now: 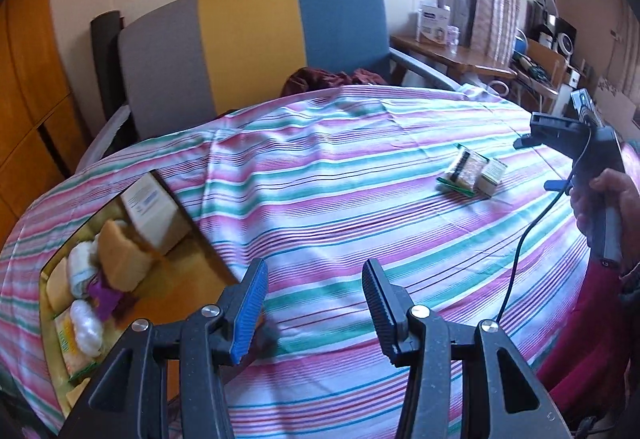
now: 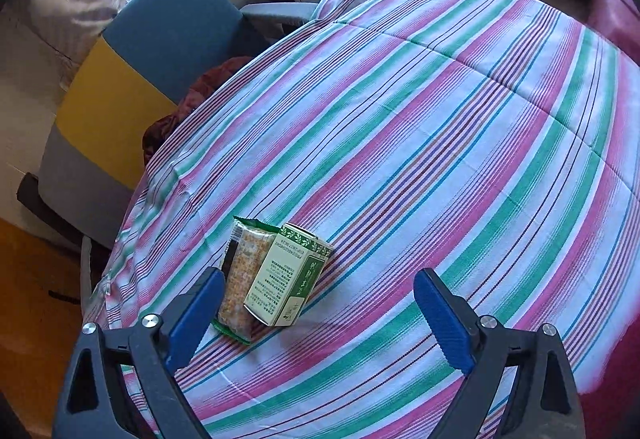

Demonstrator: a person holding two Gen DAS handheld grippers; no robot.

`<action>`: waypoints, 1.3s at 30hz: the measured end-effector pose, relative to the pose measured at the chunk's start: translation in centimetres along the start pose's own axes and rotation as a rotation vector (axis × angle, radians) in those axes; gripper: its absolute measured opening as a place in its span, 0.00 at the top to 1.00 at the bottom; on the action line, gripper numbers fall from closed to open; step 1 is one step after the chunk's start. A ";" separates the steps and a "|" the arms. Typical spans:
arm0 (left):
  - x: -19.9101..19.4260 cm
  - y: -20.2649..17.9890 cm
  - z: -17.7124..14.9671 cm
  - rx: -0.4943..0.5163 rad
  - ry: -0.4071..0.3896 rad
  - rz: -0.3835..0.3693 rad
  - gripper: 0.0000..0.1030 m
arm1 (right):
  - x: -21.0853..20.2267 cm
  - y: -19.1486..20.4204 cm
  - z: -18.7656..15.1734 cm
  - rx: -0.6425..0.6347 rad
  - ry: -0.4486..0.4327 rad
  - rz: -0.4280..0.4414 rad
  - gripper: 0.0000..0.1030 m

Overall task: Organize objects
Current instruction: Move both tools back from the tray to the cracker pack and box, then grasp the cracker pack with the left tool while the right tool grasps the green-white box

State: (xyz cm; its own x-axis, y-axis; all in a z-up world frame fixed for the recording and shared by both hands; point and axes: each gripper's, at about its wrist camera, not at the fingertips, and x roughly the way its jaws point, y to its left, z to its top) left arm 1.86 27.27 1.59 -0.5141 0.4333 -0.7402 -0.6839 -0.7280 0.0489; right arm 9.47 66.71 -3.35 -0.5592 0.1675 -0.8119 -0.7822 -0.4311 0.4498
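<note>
**Both jaws wide over striped table, two packets at right**

Blue-padded fingers of the left hand-held gripper (image 1: 314,303) fill the bottom of the left wrist view, jaws spread wide with nothing between them, hovering over the striped cloth (image 1: 340,167) that covers the table. At the lower left of that frame sits an open yellow box (image 1: 188,279), its contents partly blurred — a cardboard carton (image 1: 154,213), a tan sponge-like block (image 1: 120,255), white rolled items and something purple can be made out.

Right hand-held gripper (image 2: 320,315): jaws also wide, empty. In the right wrist view its left finger stands just beside the snack packet (image 2: 240,279), at lower centre-left of the frame; contact cannot be told. A green and white carton (image 2: 290,277) lies touching the packet on its right side, both flat on the cloth.

From the left wrist view the same pair — packet (image 1: 464,171) and carton (image 1: 494,175) — lies at right of centre, well apart from the yellow box. The right gripper body and the hand (image 1: 600,207) holding it appear at the right edge, above the pair.

Background, upper centre: a chair (image 1: 248,39) with grey, yellow and blue panels, dark red fabric (image 1: 332,77) on its seat.
</note>
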 end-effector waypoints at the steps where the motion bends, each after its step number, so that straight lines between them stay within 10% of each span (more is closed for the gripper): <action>1: 0.4 -0.5 0.3 0.009 0.001 -0.004 0.52 | -0.1 -0.1 0.1 0.010 -0.007 0.001 0.07; 26: 15.4 -17.8 8.7 0.477 0.059 -0.212 0.39 | -0.6 -1.5 0.4 0.122 0.004 0.144 0.05; 39: 20.4 -20.8 10.1 0.556 0.134 -0.321 0.40 | 0.2 -1.3 0.1 0.119 0.041 0.161 0.04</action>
State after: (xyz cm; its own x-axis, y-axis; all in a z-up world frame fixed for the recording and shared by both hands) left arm 0.42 56.60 -7.75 -0.1957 0.4868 -0.8513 -0.9767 -0.1749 0.1246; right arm 10.32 67.40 -4.04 -0.6697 0.0678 -0.7395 -0.7121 -0.3413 0.6135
